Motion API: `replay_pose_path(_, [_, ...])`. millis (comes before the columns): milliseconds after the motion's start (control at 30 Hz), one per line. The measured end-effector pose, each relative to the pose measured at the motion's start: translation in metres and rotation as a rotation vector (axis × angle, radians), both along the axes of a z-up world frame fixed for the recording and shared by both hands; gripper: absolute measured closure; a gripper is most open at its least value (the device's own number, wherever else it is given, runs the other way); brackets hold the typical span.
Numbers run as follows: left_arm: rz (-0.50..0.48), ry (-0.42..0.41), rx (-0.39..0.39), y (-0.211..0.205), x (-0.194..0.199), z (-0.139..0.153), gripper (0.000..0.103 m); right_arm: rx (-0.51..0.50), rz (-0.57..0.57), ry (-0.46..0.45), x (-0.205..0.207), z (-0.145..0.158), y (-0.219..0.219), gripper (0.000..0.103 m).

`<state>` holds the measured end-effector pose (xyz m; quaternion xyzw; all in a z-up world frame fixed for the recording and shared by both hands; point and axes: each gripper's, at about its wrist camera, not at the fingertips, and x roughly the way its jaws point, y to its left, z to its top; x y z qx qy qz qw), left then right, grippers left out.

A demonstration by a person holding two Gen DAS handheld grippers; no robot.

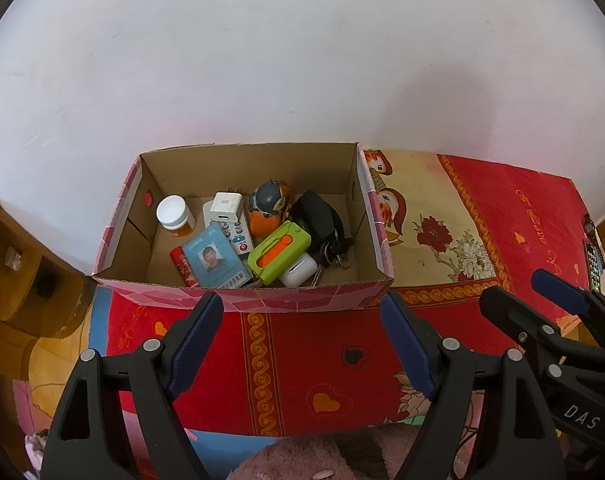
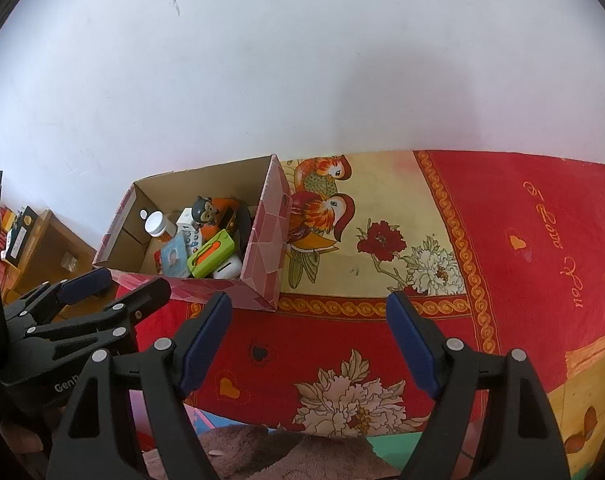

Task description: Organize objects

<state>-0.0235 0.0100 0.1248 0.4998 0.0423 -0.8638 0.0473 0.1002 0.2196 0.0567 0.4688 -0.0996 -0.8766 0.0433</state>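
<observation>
- Left gripper [image 1: 302,312] hangs with jaws apart, empty, just before the cardboard box [image 1: 246,298].
- Right gripper [image 2: 308,312] likewise spread, empty, over the patterned cloth [image 2: 502,240].
- Glossy green case [image 1: 279,252] and round white-capped jar [image 1: 175,216] lie inside the box.

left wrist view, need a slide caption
Open left gripper facing a cardboard box filled with small items on a red floral cloth.
</observation>
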Motion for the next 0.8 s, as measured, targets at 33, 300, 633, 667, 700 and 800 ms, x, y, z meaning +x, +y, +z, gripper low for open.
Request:
replay_pose_path(33, [-0.001,0.001,-0.001,0.0004,0.0002,-0.0002,0.020,0.000,0.001,-0.001,-0.0001,0.0000,0.0000,0.023])
replay_pose_path(300, [-0.010,0.006,0.001,0.0012,-0.0004,-0.0007,0.020,0.001,0.001,-0.004,-0.0019,-0.0009,0.0005,0.023])
replay_pose_path(633, [-0.020,0.013,0.000,0.0027,0.0000,-0.0005,0.022,0.006,0.015,-0.007,-0.0067,-0.0033,0.0041,0.023])
replay_pose_path(667, [-0.020,0.011,0.000,0.0032,-0.0002,-0.0007,0.022,0.006,0.015,-0.007,-0.0067,-0.0034,0.0042,0.023])
replay_pose_path(700, [-0.020,0.010,-0.002,0.0034,-0.0004,-0.0010,0.022,0.006,0.013,-0.008,-0.0063,-0.0033,0.0038,0.023])
replay_pose_path(800, [-0.016,0.004,-0.003,0.0031,-0.0010,-0.0021,0.023,0.007,0.011,-0.008,-0.0055,-0.0035,0.0040,0.023])
